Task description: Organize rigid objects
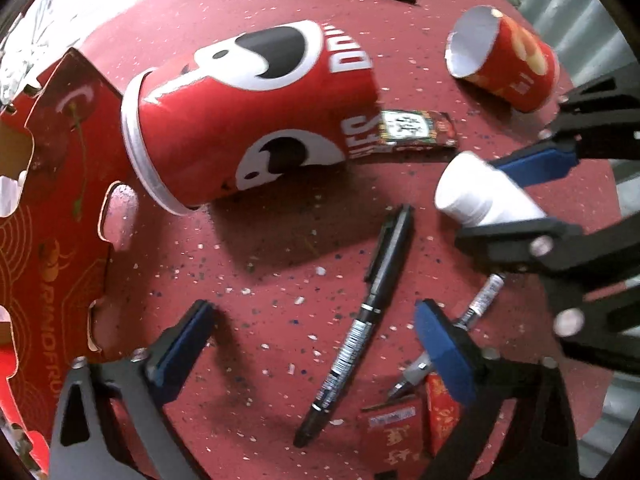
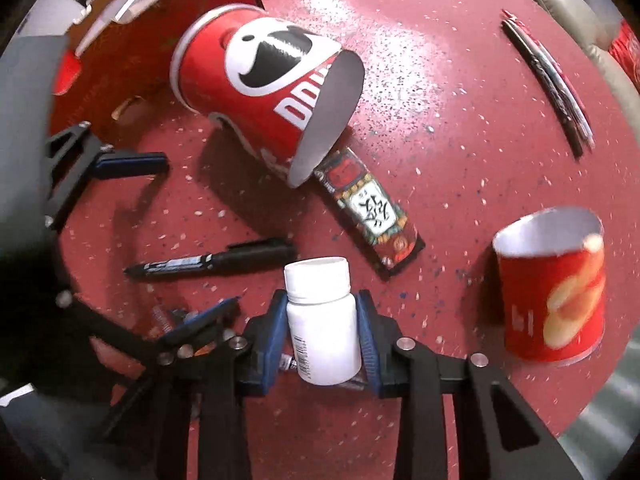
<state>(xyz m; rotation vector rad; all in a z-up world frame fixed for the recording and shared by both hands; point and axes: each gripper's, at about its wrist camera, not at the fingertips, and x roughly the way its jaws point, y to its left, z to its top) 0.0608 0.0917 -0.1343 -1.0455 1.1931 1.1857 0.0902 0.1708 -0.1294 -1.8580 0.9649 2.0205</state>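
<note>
My right gripper (image 2: 323, 332) is shut on a white pill bottle (image 2: 322, 320) and holds it above the red speckled table; the bottle also shows in the left wrist view (image 1: 484, 194). My left gripper (image 1: 316, 336) is open and empty over a black marker (image 1: 356, 328), which also shows in the right wrist view (image 2: 212, 262). A large cut red Pringles can (image 1: 248, 116) lies on its side beside a red cardboard box (image 1: 44, 208). A shorter red can piece (image 2: 554, 284) stands at the right.
A small patterned packet (image 2: 370, 212) lies by the big can's open end. Several pens (image 2: 548, 76) lie at the far side. A silver pen (image 1: 460, 336) and red packets (image 1: 416, 428) lie under the left gripper's right finger. The table edge curves at right.
</note>
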